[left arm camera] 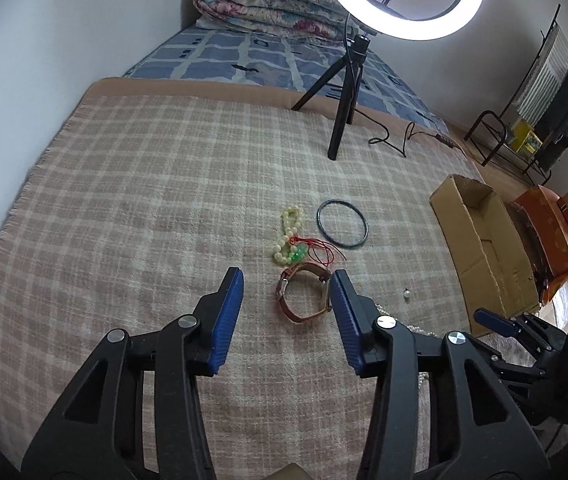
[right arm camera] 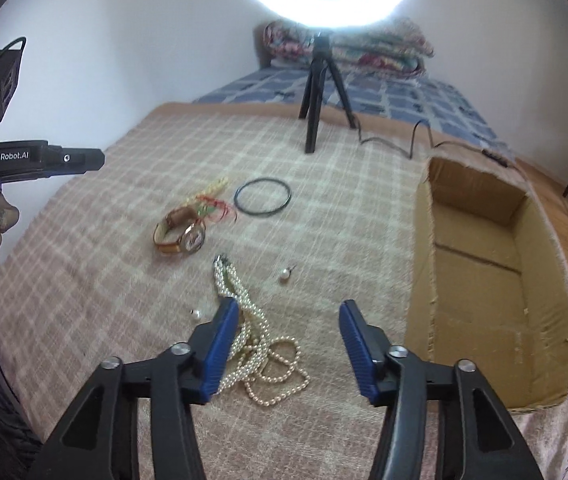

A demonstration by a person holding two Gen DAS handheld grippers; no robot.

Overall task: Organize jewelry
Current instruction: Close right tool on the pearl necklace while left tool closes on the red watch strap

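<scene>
Watch (left arm camera: 304, 297) lies between left gripper's (left arm camera: 287, 286) spread jaws, untouched.

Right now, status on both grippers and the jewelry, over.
Left gripper open, watch between its fingers, not gripped. Right gripper open above pearl necklace. Cardboard box empty. Nothing blocking.

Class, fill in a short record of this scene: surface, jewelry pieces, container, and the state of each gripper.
surface: plaid blanket
jewelry: pearl necklace, wristwatch, dark bangle, cream bead bracelet, two loose pearl earrings
container: cardboard box, open, no jewelry seen inside
left gripper: open, above the wristwatch
right gripper: open, above the pearl necklace
</scene>
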